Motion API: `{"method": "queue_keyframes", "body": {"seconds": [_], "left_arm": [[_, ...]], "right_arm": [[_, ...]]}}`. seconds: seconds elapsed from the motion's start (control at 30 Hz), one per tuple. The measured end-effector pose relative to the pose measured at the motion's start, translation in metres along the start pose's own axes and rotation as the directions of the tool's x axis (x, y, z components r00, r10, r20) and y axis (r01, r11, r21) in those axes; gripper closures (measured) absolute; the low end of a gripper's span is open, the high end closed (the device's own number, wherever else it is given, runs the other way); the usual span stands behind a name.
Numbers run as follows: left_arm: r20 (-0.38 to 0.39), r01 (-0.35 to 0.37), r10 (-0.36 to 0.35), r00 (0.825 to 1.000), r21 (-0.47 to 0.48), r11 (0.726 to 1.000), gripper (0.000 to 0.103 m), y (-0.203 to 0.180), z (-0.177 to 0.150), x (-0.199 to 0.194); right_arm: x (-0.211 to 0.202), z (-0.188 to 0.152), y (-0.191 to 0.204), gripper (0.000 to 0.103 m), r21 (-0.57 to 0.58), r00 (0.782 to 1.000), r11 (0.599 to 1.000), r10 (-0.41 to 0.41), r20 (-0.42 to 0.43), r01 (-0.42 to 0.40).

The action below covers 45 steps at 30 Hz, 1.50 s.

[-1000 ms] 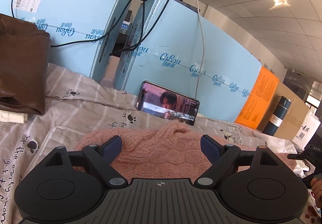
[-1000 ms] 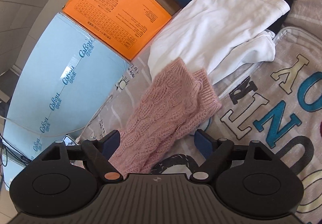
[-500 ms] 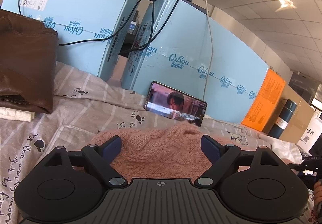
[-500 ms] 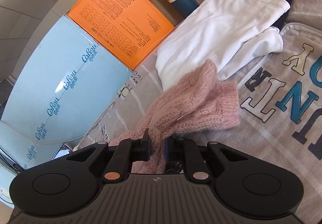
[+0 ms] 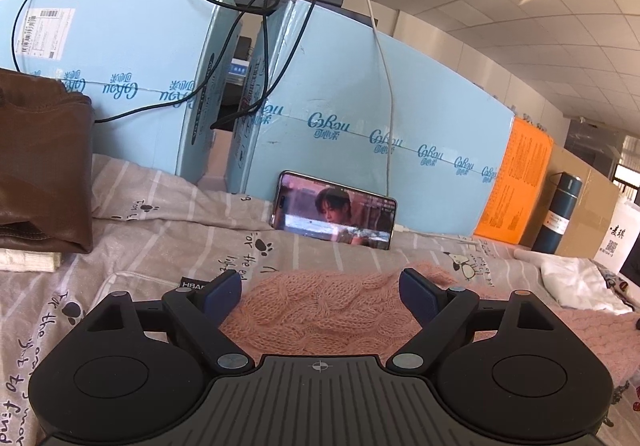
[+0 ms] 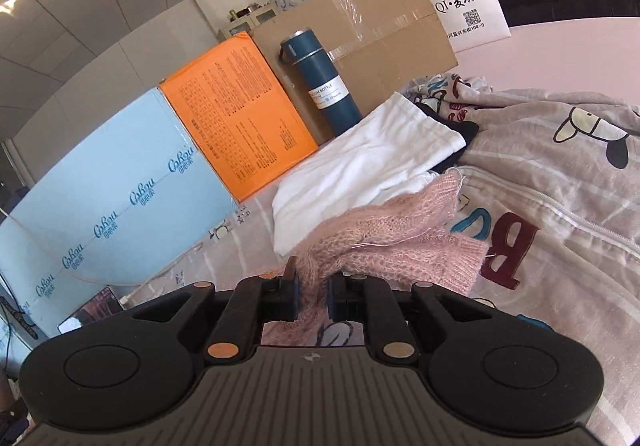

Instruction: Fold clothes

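A pink cable-knit sweater (image 5: 320,310) lies on the grey printed bedsheet (image 5: 168,230). My left gripper (image 5: 320,288) is open, its blue-padded fingers apart just above the sweater's body. My right gripper (image 6: 311,296) is shut on the sweater's sleeve (image 6: 384,238) and holds it lifted, the cuff drooping over a grey hoodie with big letters (image 6: 540,246).
A phone (image 5: 334,215) leans against light-blue boxes (image 5: 360,133). A brown leather jacket (image 5: 36,165) is stacked at the left. An orange box (image 6: 236,121), a blue thermos (image 6: 320,85), a cardboard box (image 6: 380,45) and white clothes (image 6: 360,173) sit at the right.
My right gripper closed on the pink sleeve and raised it, tilting up. The left gripper stayed open and shifted a little over the sweater.
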<state>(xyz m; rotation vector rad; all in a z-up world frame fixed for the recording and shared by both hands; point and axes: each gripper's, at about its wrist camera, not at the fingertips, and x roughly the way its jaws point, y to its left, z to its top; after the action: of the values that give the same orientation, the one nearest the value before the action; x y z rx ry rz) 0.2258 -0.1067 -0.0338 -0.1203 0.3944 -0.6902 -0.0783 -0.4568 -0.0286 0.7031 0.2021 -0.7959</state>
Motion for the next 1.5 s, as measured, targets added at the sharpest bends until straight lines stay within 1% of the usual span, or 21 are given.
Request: {"method": "queue_keyframes", "body": {"seconds": [0.1,0.13,0.23,0.3,0.43,0.47,0.57,0.6,0.63,0.67,0.73,0.8,0.87,0.9,1.03,1.1,1.17,1.27,1.33,1.43,1.5], "left_arm": [[0.009,-0.01,0.009,1.0,0.062,0.998,0.015,-0.01,0.0,-0.002],[0.009,-0.004,0.003,1.0,0.109,0.994,0.015,-0.017,0.001,-0.003],[-0.008,0.033,-0.032,0.999,0.251,0.967,0.015,-0.044,0.005,-0.003],[-0.03,0.066,-0.06,0.998,0.319,0.945,0.015,-0.062,0.008,0.002],[-0.102,0.121,-0.09,0.991,0.354,0.927,0.015,-0.091,0.013,0.034],[-0.136,0.115,-0.068,0.988,0.376,0.919,0.015,-0.098,0.011,0.048],[-0.207,0.053,0.052,0.977,0.473,0.88,0.014,-0.112,-0.003,0.084],[-0.217,0.051,0.068,0.974,0.499,0.865,0.013,-0.113,-0.009,0.091],[-0.225,0.048,0.08,0.971,0.51,0.859,0.012,-0.114,-0.012,0.095],[-0.228,0.041,0.084,0.97,0.492,0.869,0.008,-0.112,-0.011,0.096],[-0.231,0.047,0.067,0.971,0.457,0.888,0.008,-0.106,-0.006,0.091],[-0.22,0.058,0.036,0.975,0.407,0.912,0.008,-0.099,0.001,0.078],[-0.201,0.071,-0.002,0.98,0.336,0.939,0.007,-0.088,0.009,0.06],[-0.184,0.068,-0.011,0.983,0.306,0.95,0.006,-0.08,0.012,0.052],[-0.135,0.033,-0.004,0.991,0.216,0.976,0.003,-0.048,0.014,0.026],[-0.128,0.017,0.002,0.992,0.149,0.989,0.003,-0.031,0.011,0.021],[-0.134,0.017,-0.008,0.991,0.066,0.998,0.003,-0.017,0.009,0.019],[-0.131,0.038,-0.038,0.991,0.002,0.999,0.003,-0.009,0.01,0.017],[-0.118,0.051,-0.052,0.992,-0.012,0.999,0.003,-0.007,0.01,0.013],[-0.104,0.052,-0.055,0.993,-0.031,0.998,0.003,-0.004,0.01,0.008],[-0.093,0.051,-0.055,0.994,-0.046,0.998,0.003,-0.001,0.01,0.005]], "right_arm": [[0.011,-0.007,-0.022,0.076,0.089,0.998,0.995,-0.033,-0.044,0.037],[0.014,-0.009,-0.029,0.068,0.124,0.998,0.991,-0.038,-0.053,0.044],[0.015,-0.005,-0.046,0.063,0.214,0.998,0.976,-0.011,-0.061,0.024],[0.017,-0.002,-0.05,0.059,0.223,0.998,0.975,-0.009,-0.059,0.022],[0.021,-0.001,-0.053,0.059,0.224,0.999,0.974,-0.018,-0.041,0.027],[0.023,-0.001,-0.054,0.059,0.224,0.999,0.974,-0.017,-0.037,0.025],[0.025,0.0,-0.056,0.059,0.21,0.999,0.978,-0.013,-0.03,0.019],[0.025,0.0,-0.055,0.059,0.197,1.0,0.98,-0.013,-0.028,0.018],[0.025,-0.001,-0.055,0.06,0.184,1.0,0.983,-0.013,-0.026,0.018],[0.025,-0.001,-0.054,0.06,0.173,1.0,0.985,-0.014,-0.025,0.018],[0.026,-0.001,-0.053,0.062,0.157,1.0,0.987,-0.022,-0.02,0.025],[0.028,-0.001,-0.051,0.066,0.139,0.999,0.99,-0.035,-0.015,0.037],[0.028,0.0,-0.047,0.08,0.113,0.999,0.992,-0.049,-0.002,0.049],[0.027,0.0,-0.043,0.081,0.088,0.998,0.995,-0.054,0.014,0.053],[0.013,-0.003,-0.002,0.086,-0.122,0.987,0.989,-0.071,0.142,0.089],[0.007,-0.009,0.023,0.087,-0.218,0.984,0.973,-0.036,0.173,0.074],[0.002,-0.016,0.045,0.088,-0.285,0.984,0.958,0.015,0.179,0.037],[0.001,-0.03,0.078,0.088,-0.38,0.984,0.925,0.094,0.148,-0.031],[0.002,-0.043,0.101,0.088,-0.462,0.985,0.885,0.126,0.121,-0.056],[0.006,-0.063,0.129,0.088,-0.578,0.984,0.811,0.158,0.078,-0.085],[0.01,-0.074,0.14,0.086,-0.615,0.984,0.776,0.181,0.007,-0.138]]}}
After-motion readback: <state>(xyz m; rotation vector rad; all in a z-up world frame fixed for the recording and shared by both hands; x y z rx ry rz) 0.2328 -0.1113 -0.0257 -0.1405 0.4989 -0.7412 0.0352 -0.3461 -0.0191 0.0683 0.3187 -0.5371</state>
